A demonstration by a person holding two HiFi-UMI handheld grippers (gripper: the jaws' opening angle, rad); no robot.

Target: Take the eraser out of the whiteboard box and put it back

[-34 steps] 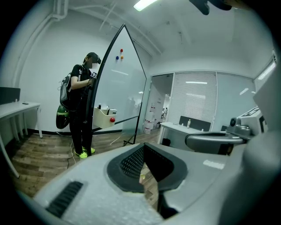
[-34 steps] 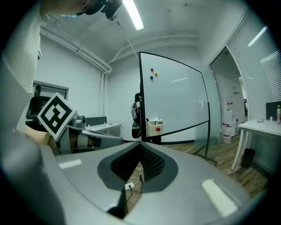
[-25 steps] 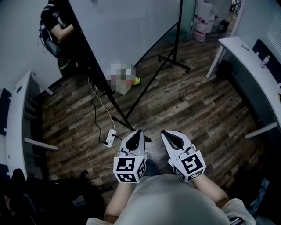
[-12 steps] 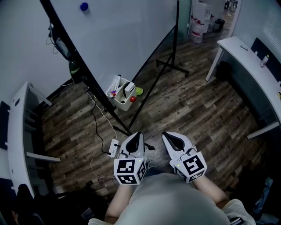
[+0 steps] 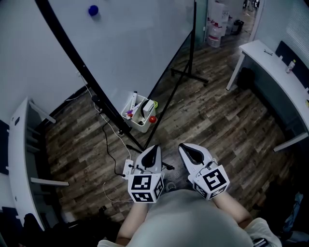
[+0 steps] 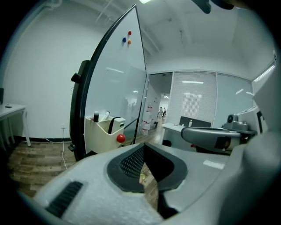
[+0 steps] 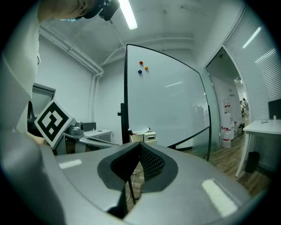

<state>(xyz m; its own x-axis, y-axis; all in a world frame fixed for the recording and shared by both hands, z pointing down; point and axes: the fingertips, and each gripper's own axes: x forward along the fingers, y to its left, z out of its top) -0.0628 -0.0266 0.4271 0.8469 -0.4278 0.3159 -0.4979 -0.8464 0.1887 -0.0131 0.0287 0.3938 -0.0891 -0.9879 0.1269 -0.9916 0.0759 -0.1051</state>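
- Left white two-jaw gripper [image 5: 153, 148]: jaws together, nothing held; black-and-white square marker cube.
- Right white two-jaw gripper [image 5: 186, 148]: jaws together, empty.
- White black-banded eraser [image 5: 148, 107]: inside cream whiteboard box [image 5: 136, 118] at the large whiteboard's [image 5: 135, 43] foot, well apart from both grippers.

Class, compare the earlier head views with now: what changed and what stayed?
The wearer has moved toward the whiteboard: it and the whiteboard box now sit lower and nearer in the head view, a blue magnet has come into view, and the bystander at upper left is out of view. The left gripper and right gripper stay shut, empty, side by side.
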